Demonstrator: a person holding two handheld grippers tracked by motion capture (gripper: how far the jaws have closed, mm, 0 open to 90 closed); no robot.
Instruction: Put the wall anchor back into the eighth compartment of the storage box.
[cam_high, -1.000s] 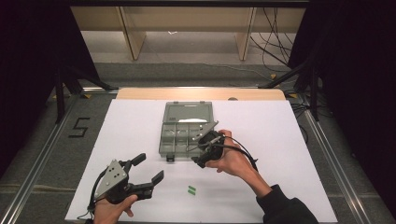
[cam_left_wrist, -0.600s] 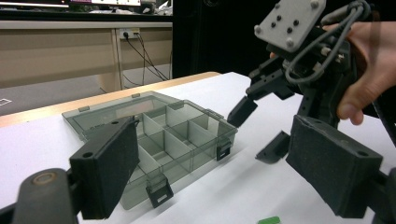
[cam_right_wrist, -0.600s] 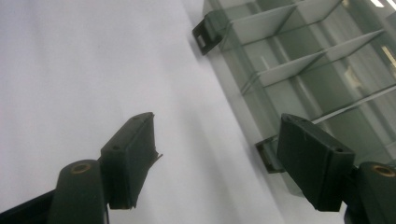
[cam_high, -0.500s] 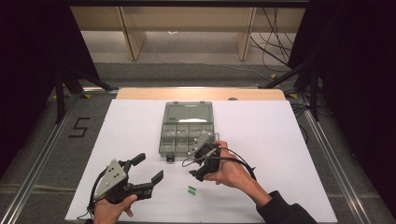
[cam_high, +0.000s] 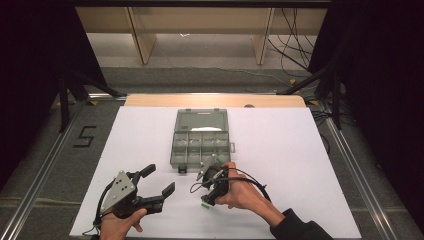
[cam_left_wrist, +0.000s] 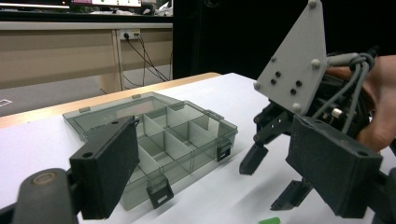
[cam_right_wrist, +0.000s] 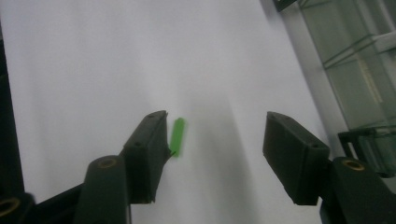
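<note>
Our right gripper (cam_right_wrist: 215, 140) pointed down over green piece (cam_right_wrist: 177, 136) on white table sheet (cam_high: 300, 150); jaws just been closing, yet apart, piece beside one jaw, not pinched. Our left gripper (cam_high: 159, 181) hung open, empty, near front edge. Clear compartment box (cam_high: 201, 138) lay open just beyond.

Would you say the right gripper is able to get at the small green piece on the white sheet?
Probably yes: the right gripper has open jaws low over the green piece, which lies beside one pad, nothing in between.
</note>
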